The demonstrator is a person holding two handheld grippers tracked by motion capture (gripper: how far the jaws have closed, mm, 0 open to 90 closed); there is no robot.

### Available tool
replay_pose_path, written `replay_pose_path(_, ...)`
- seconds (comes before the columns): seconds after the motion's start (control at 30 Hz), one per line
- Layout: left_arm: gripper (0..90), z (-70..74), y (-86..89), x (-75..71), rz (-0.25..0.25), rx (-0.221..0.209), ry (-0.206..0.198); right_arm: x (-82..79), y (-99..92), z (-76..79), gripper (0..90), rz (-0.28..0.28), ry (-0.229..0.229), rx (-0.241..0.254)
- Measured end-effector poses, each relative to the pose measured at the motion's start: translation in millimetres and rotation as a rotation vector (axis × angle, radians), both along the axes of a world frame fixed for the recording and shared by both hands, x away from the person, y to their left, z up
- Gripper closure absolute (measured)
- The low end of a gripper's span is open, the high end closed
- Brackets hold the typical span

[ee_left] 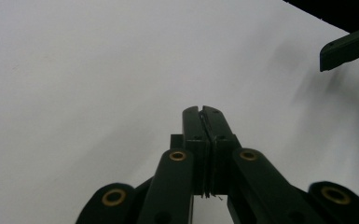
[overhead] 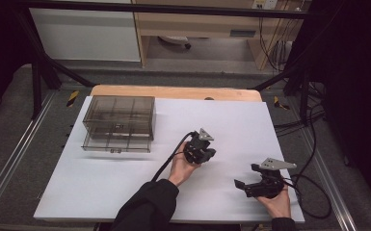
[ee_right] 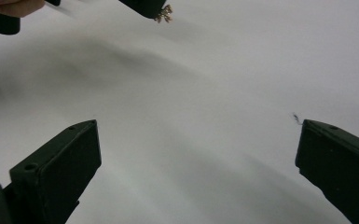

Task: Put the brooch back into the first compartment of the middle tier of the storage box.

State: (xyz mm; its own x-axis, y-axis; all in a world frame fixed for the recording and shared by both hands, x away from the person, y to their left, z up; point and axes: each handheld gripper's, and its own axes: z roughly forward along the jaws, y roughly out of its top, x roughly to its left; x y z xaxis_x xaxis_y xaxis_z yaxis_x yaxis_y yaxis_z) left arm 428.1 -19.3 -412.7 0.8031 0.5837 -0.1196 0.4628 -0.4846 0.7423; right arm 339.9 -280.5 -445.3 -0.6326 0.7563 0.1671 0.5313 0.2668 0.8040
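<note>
My left gripper [overhead: 203, 155] is held mid-table over the white sheet [overhead: 101, 187]. In the left gripper view its jaws [ee_left: 202, 110] are pressed together. In the right gripper view a tiny gold, spiky piece [ee_right: 164, 14] sticks out from the left gripper's tip [ee_right: 144, 5] at the top edge. My right gripper [overhead: 245, 176] rests low at the right front, with its jaws spread wide [ee_right: 198, 140] and nothing between them. One of its jaws shows at the top right of the left gripper view [ee_left: 347, 46].
A smoky clear compartment box [overhead: 119, 123] stands at the back left of the sheet. Cables [overhead: 313, 159] trail off the table's right side. A dark frame and rails surround the table.
</note>
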Motion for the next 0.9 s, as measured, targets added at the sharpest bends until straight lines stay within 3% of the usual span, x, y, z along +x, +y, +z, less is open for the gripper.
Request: replay_pose_path(0.9, 89.0, 8.7, 87.1, -20.8, 0.119, 0.011, -0.032, 0.5, 0.0, -0.3, 0.7, -0.001, 0.000, -0.005)
